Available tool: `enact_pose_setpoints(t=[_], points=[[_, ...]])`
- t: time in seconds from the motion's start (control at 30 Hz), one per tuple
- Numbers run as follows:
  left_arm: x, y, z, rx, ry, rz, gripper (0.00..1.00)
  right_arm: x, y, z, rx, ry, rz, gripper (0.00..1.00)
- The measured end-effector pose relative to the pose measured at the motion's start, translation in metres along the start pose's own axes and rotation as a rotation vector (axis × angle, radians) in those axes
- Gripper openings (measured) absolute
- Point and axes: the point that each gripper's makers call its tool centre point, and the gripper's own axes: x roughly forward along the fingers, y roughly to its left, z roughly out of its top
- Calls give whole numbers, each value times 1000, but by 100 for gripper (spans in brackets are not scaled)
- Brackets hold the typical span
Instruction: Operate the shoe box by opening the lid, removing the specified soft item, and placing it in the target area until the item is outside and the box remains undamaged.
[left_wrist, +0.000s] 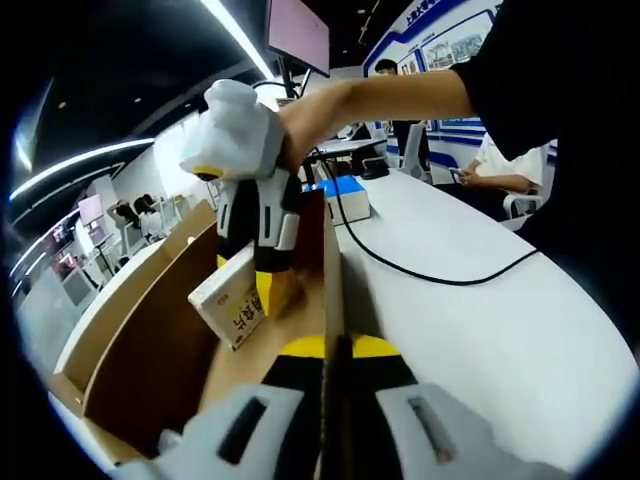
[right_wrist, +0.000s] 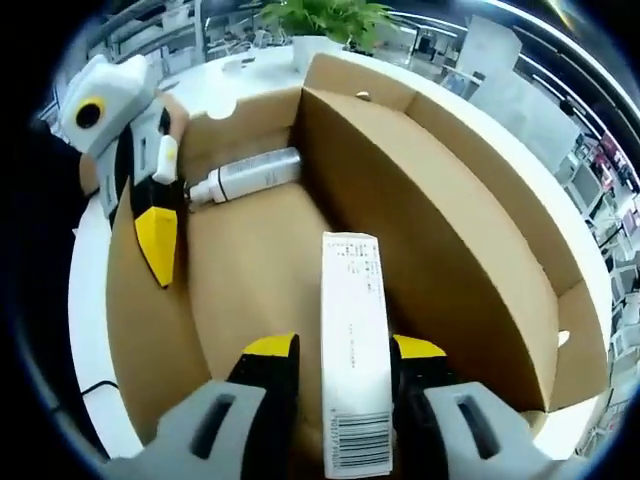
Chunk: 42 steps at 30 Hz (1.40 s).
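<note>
Each gripper is a handheld tool with a pale grey-white moulded body, black jaw arms and bright yellow tips, as on the left gripper (left_wrist: 335, 352) and the right gripper (right_wrist: 342, 352). Seen from outside, the right gripper's housing is bulbous and white with a yellow-ringed round detail near its top, and black panels run down its sides. The person's hand (left_wrist: 305, 115) comes out of a dark, short sleeve (left_wrist: 525, 50) on a black top.
</note>
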Motion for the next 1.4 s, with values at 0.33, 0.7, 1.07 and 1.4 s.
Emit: enact_pose_setpoints(t=[0.33, 0.7, 1.07, 1.4], points=[[0, 0, 0, 1, 0, -1, 3, 1, -2, 0, 14, -13, -1, 23], [0, 2, -1, 3, -2, -1, 3, -2, 3, 5, 28, -27, -29, 22], [-1, 2, -1, 5, -3, 0, 3, -16, -1, 7, 195, -19, -73, 22], [-1, 0, -1, 7, -3, 1, 3, -26, -7, 17, 186, -64, -128, 22]])
